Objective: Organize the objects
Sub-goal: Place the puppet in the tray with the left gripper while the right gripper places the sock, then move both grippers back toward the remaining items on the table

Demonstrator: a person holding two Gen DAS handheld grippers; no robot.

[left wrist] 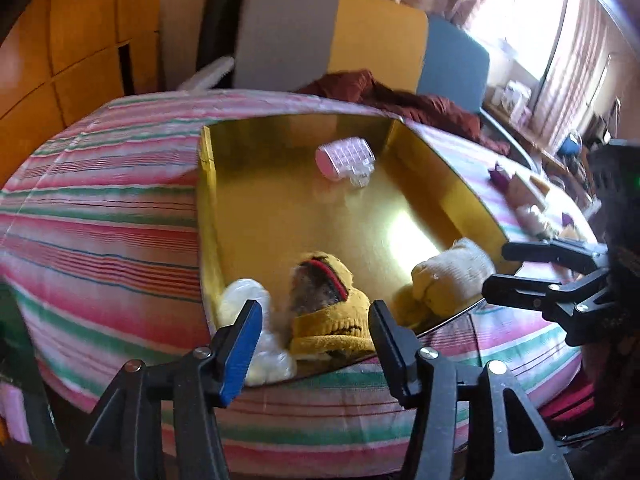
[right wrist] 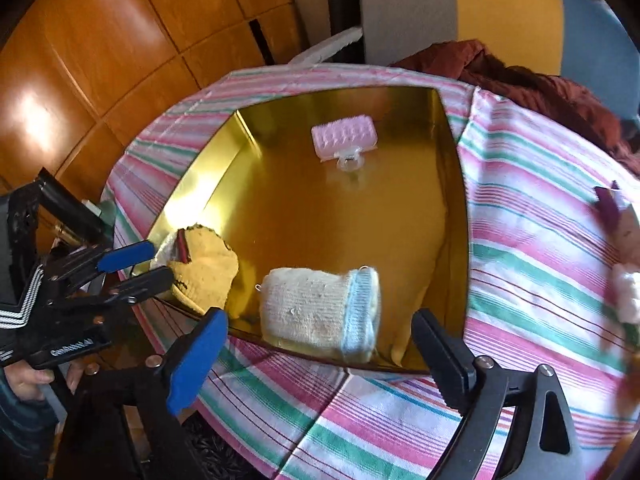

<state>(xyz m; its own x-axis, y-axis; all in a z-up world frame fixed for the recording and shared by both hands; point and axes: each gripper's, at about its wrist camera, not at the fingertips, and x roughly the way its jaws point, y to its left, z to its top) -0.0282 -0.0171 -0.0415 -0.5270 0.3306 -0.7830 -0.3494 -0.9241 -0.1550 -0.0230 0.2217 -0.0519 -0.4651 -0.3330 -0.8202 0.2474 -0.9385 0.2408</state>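
Two tongs, both open over the gold tray (right wrist: 456, 184)
Left tongs (left wrist: 316, 320) straddle the yellow knit (left wrist: 332, 320); right tongs (right wrist: 320, 356) straddle the white sock (right wrist: 316, 312), neither pinched.

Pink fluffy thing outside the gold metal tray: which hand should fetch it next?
Right, probably: the open right gripper is nearer the pink fluffy thing; the left gripper is across the gold tray.

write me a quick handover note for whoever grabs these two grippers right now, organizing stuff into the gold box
Left gripper: open, empty, over the near end of the gold box.
Right gripper: open, empty, just above the white sock.
In the box: white sock, yellow knit piece, clear plastic bag in the near corner, pink clip at the far end.
Left to do: small items lying on the striped cloth beside the box; they are too blurred to identify.
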